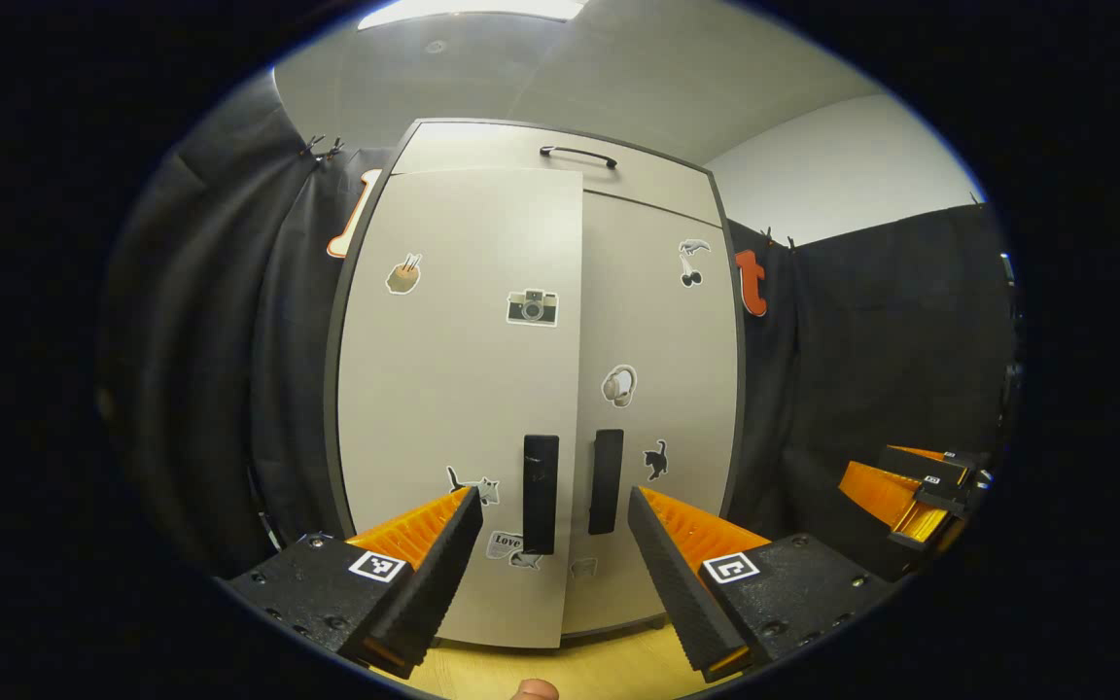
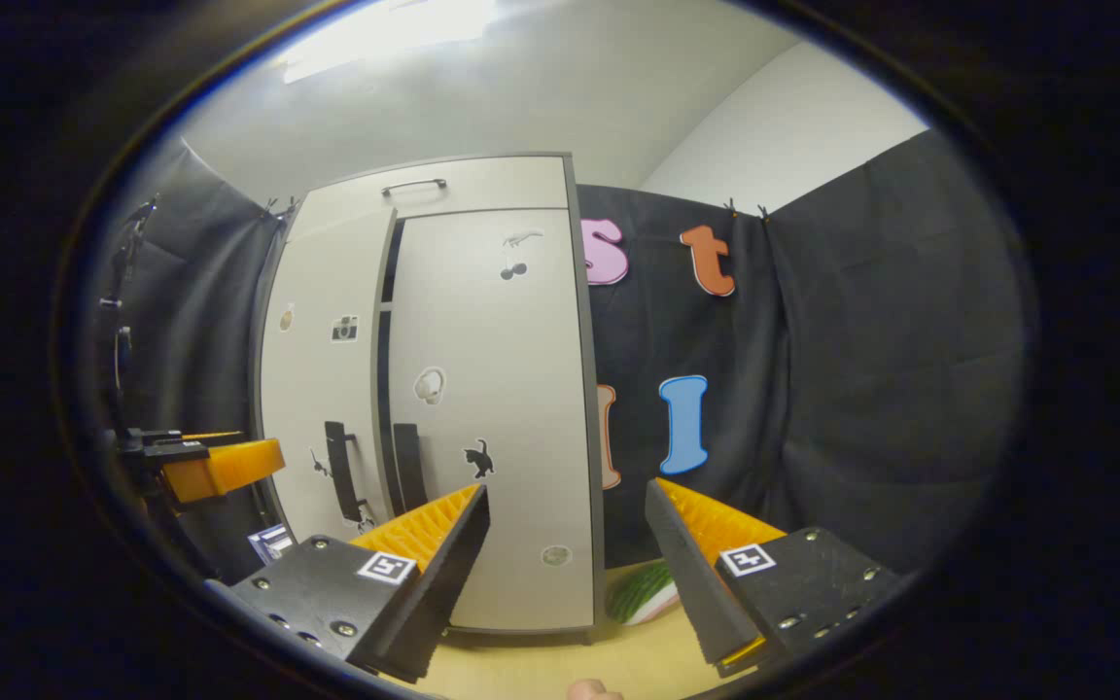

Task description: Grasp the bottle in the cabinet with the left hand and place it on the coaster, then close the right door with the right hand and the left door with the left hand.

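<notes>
cabinet (image 1: 531, 389): right door shut, left door slightly ajar | bottle: hidden, whereabouts unknown | left claw (image 1: 550, 544) spread, empty, facing handles | right claw (image 2: 565, 544) spread, empty | bottle likely rigid, slippery; grip mid-body

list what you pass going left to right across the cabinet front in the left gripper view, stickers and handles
drink-cup sticker → camera sticker → left door handle → right door handle → headphones sticker → black cat sticker → cherries sticker
</notes>
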Motion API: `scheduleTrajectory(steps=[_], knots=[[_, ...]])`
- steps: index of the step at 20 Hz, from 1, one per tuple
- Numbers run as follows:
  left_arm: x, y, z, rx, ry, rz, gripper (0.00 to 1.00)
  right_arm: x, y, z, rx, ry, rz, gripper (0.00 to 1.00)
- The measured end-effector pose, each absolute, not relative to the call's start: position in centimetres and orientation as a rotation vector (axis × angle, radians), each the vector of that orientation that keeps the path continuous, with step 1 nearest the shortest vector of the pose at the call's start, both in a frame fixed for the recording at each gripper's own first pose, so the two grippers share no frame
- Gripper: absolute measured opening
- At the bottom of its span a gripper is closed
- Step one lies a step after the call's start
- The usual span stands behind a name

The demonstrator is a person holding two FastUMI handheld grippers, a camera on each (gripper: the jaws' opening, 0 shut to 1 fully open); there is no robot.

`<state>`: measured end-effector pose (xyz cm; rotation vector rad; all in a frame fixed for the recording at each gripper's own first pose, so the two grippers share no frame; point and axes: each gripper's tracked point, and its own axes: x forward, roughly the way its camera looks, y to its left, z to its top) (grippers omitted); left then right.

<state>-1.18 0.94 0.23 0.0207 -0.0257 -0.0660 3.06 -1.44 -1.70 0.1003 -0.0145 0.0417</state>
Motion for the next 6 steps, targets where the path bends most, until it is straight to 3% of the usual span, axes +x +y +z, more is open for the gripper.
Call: scheduleTrajectory(steps=[6], knots=[[-1.06,0.34,0.67,0.024,-0.031,-0.067,0.95,2.91,-1.61,-1.29,0.104,-0.027,0.039,0.98]])
